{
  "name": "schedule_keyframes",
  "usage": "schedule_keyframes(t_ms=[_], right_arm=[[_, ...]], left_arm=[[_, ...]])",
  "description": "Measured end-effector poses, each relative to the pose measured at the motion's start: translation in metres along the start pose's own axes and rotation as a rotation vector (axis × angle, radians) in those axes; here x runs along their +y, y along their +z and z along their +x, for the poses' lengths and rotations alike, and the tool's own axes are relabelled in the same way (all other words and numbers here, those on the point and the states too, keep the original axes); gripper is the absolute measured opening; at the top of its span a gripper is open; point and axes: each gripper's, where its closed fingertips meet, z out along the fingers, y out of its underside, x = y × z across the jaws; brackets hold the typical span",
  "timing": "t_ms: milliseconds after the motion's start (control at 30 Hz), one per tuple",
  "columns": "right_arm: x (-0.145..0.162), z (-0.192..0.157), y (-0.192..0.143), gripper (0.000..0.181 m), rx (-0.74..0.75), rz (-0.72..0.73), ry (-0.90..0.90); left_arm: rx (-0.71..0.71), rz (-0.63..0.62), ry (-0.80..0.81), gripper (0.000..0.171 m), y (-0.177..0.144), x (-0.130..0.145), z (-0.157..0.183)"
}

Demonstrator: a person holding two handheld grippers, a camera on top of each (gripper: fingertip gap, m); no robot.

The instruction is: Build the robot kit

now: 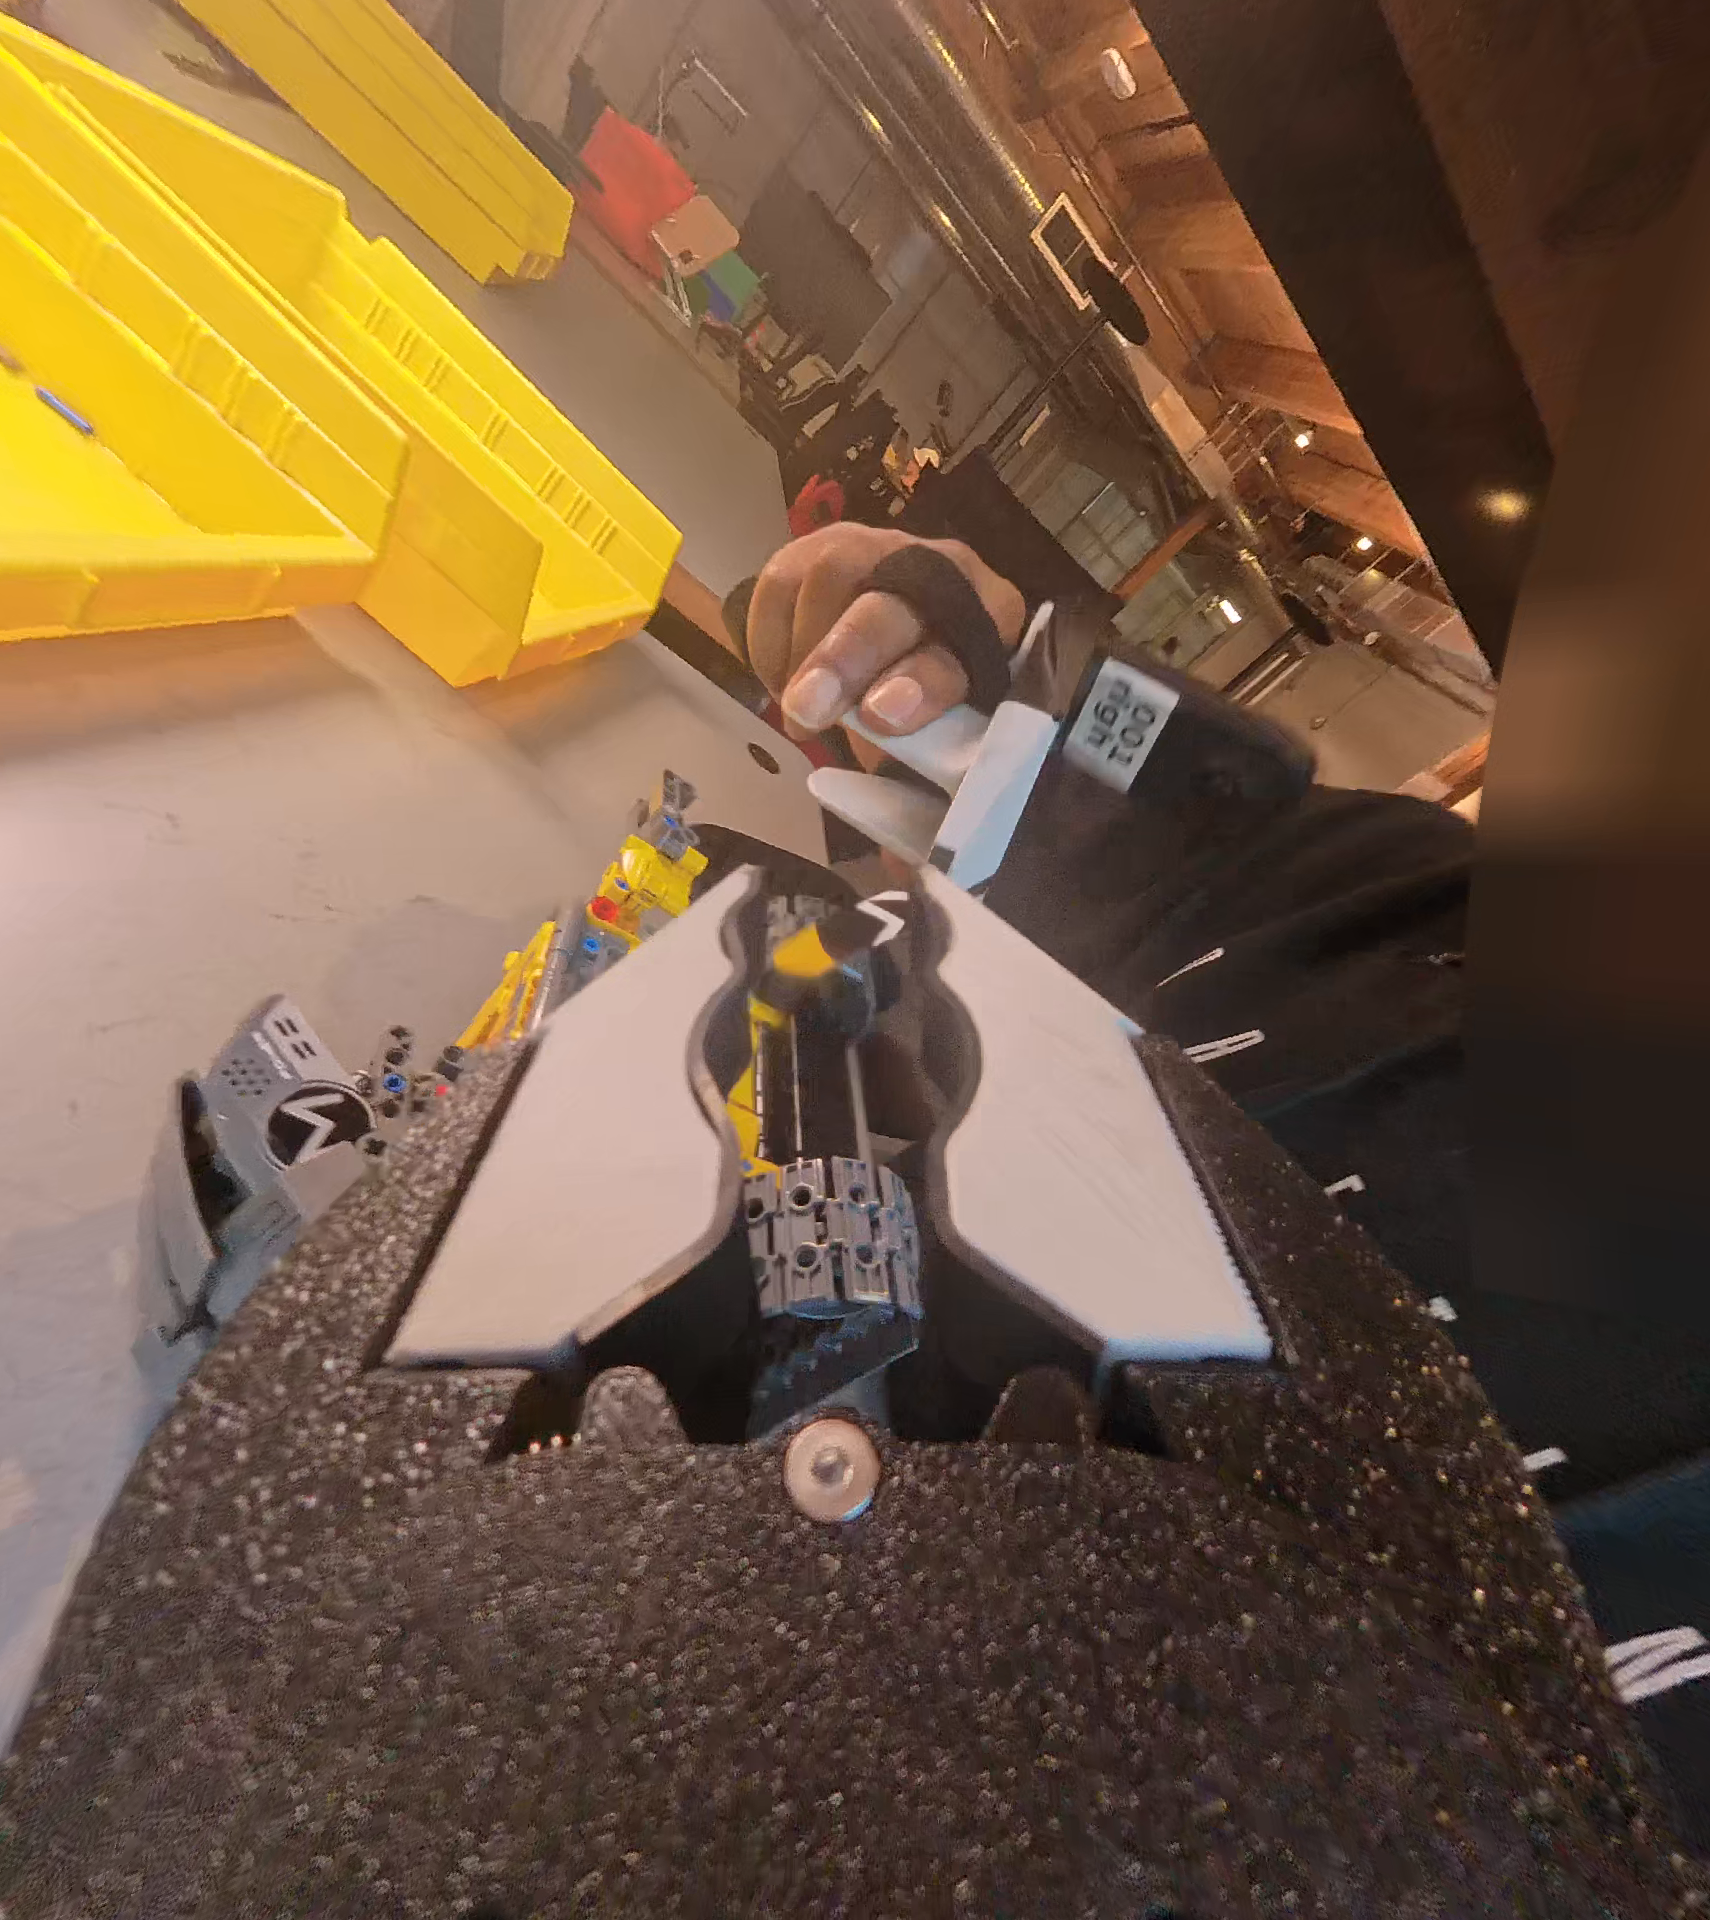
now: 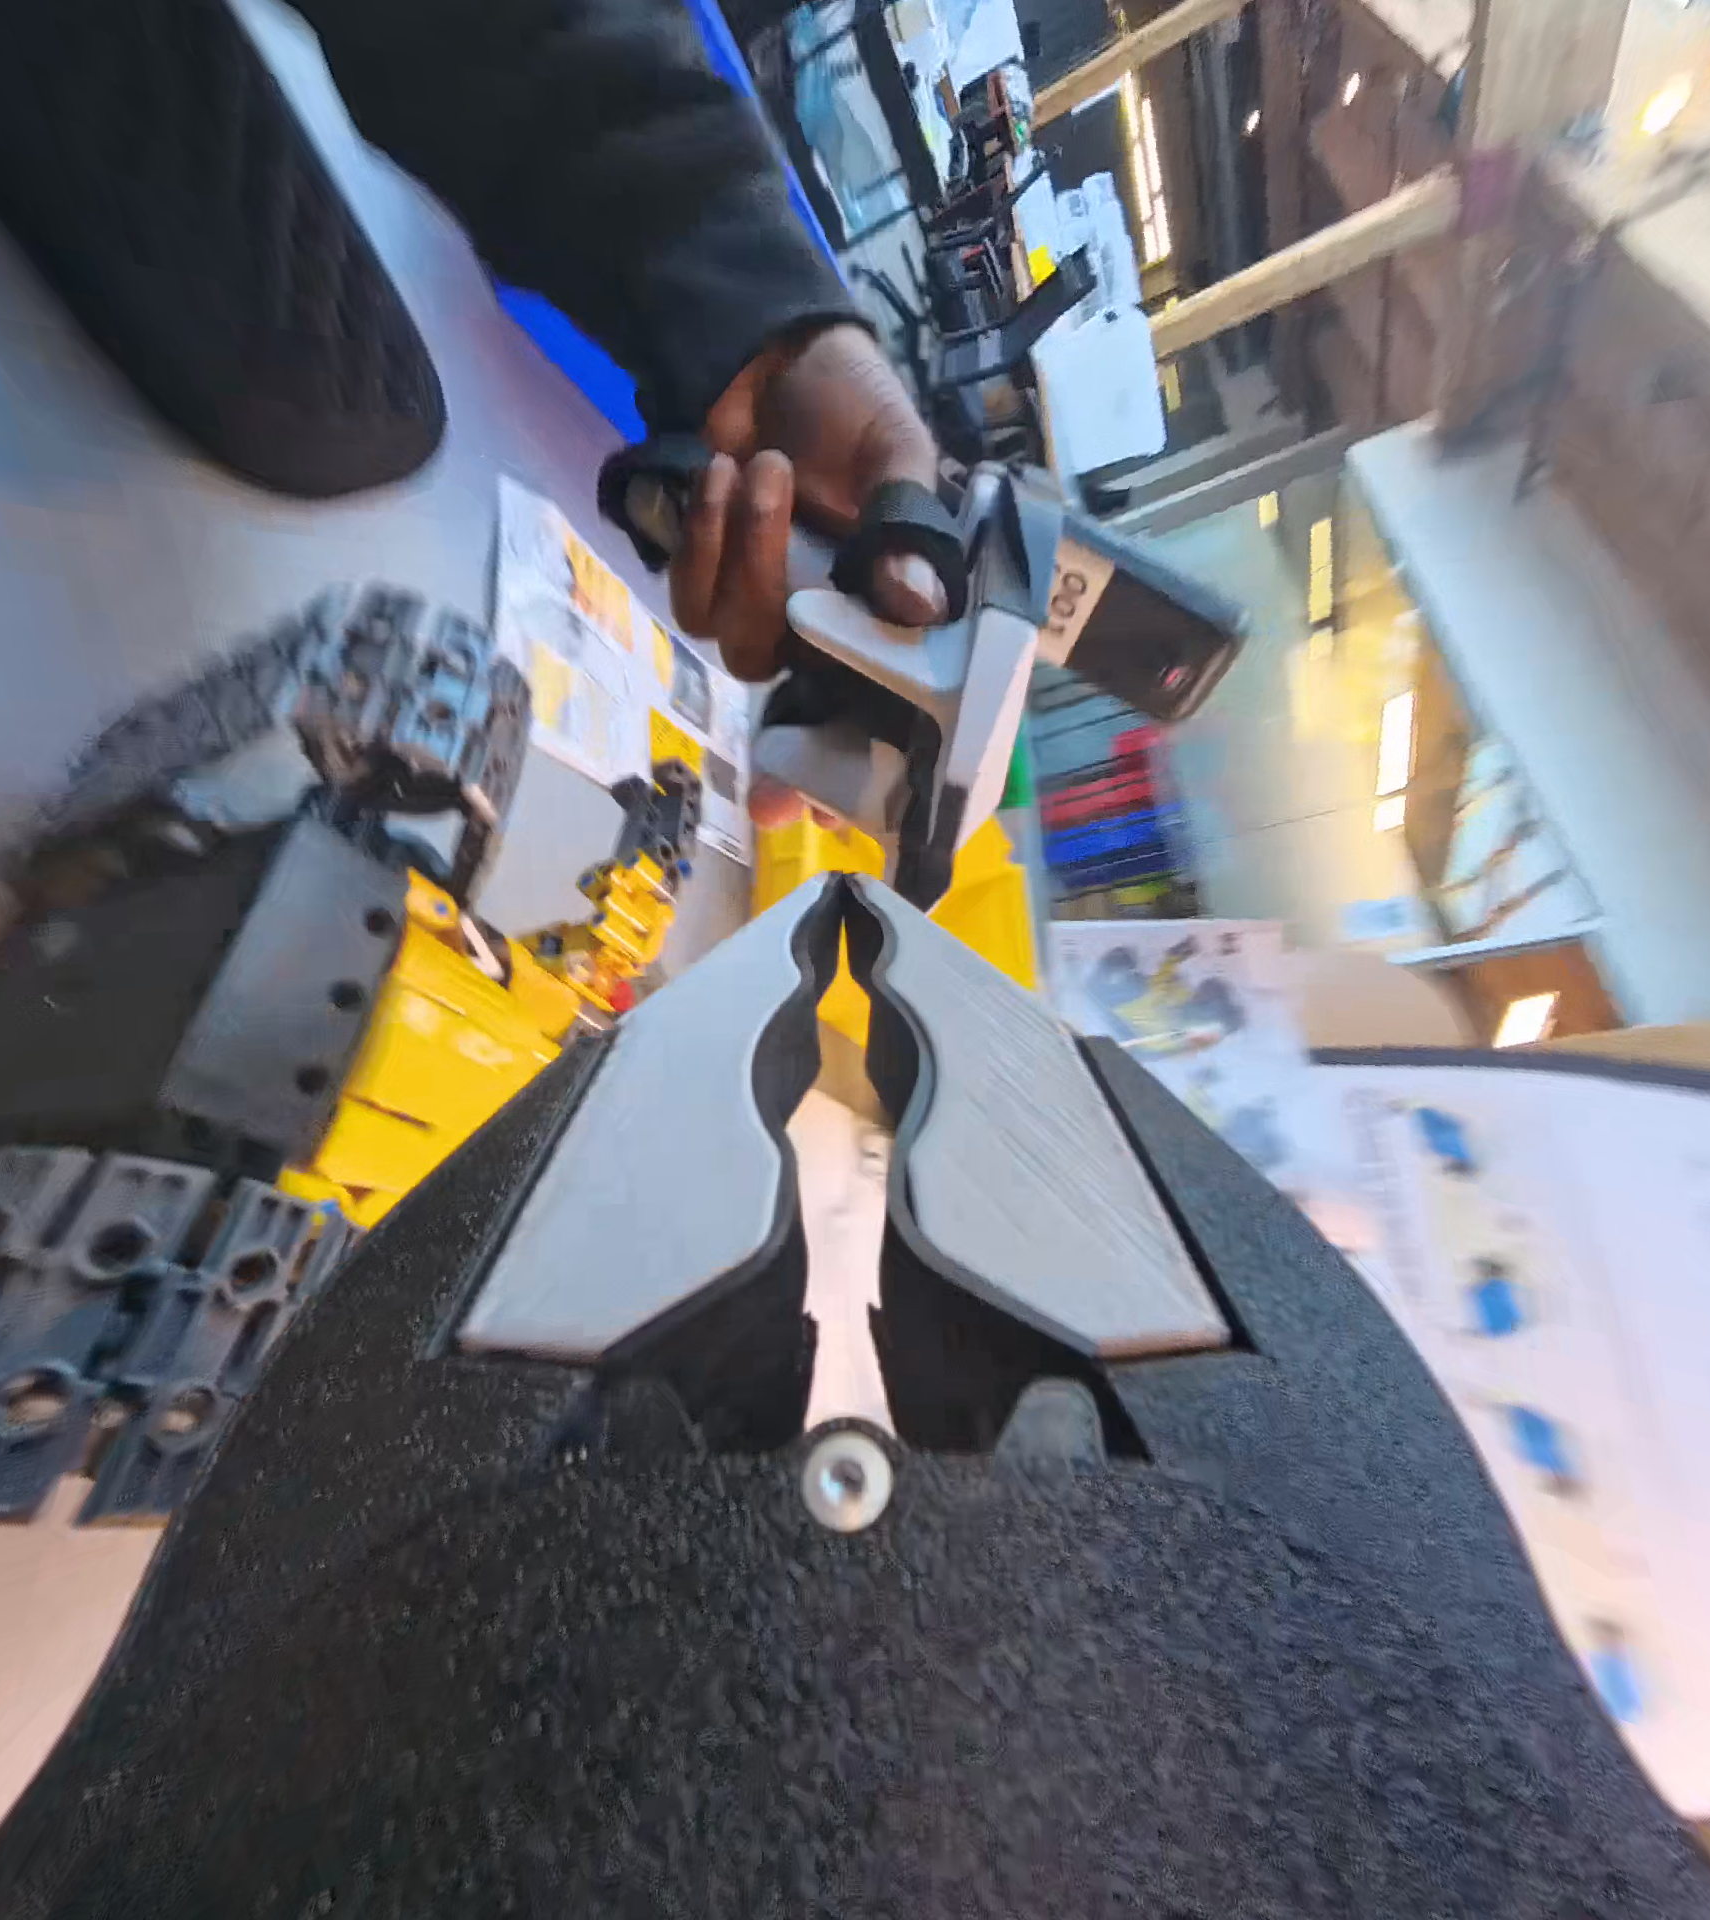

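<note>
Brick model [image 1: 809, 1132] sits clamped inside left gripper [image 1: 835, 914]; right gripper [image 2: 846, 899] closed, empty, beside it

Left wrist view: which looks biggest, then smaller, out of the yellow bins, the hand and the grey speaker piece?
1. Yellow bins
2. Hand and grey speaker piece: look about alike, and the piece lies nearer the camera, so unranked.

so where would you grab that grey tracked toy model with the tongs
Take the grey track band across its width, coming along its length from the near end. It is narrow with flat sides, and the left tongs straddle it that way. The right tongs are closed and empty.
</note>
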Motion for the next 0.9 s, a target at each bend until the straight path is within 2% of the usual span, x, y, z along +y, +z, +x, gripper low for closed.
schedule_keyframes(t_ms=[100, 167, 267, 367, 433, 567, 600, 700, 900], right_arm=[[-0.003, 0.006, -0.003, 0.000, -0.126, 0.027, 0.316], [0.008, 0.010, -0.002, 0.000, -0.184, -0.036, 0.483], [0.021, 0.006, -0.004, 0.000, -0.265, -0.137, 0.683], [0.027, -0.001, -0.006, 0.000, -0.289, -0.205, 0.807], [0.030, -0.007, -0.005, 0.000, -0.276, -0.236, 0.831], [0.033, -0.018, -0.002, 0.000, -0.257, -0.278, 0.836], [0.033, -0.019, -0.001, 0.000, -0.246, -0.285, 0.838], [0.032, -0.024, -0.004, 0.000, -0.221, -0.299, 0.780], [0.010, -0.035, -0.012, 0.000, -0.216, -0.237, 0.711]], left_arm=[[-0.038, 0.038, 0.133, 0.042, -0.013, -0.007, 0.005], [-0.141, -0.005, 0.264, 0.051, -0.022, 0.000, -0.005], [-0.336, -0.174, 0.485, 0.066, -0.038, 0.033, -0.036], [-0.364, -0.253, 0.572, 0.072, -0.038, 0.067, -0.050], [-0.383, -0.251, 0.621, 0.067, -0.034, 0.078, -0.057], [-0.458, -0.216, 0.641, 0.027, -0.028, 0.081, -0.064], [-0.478, -0.226, 0.629, 0.022, -0.028, 0.084, -0.063], [-0.477, -0.235, 0.585, 0.023, -0.028, 0.094, -0.049], [-0.288, -0.212, 0.477, 0.030, -0.022, 0.124, -0.008]])
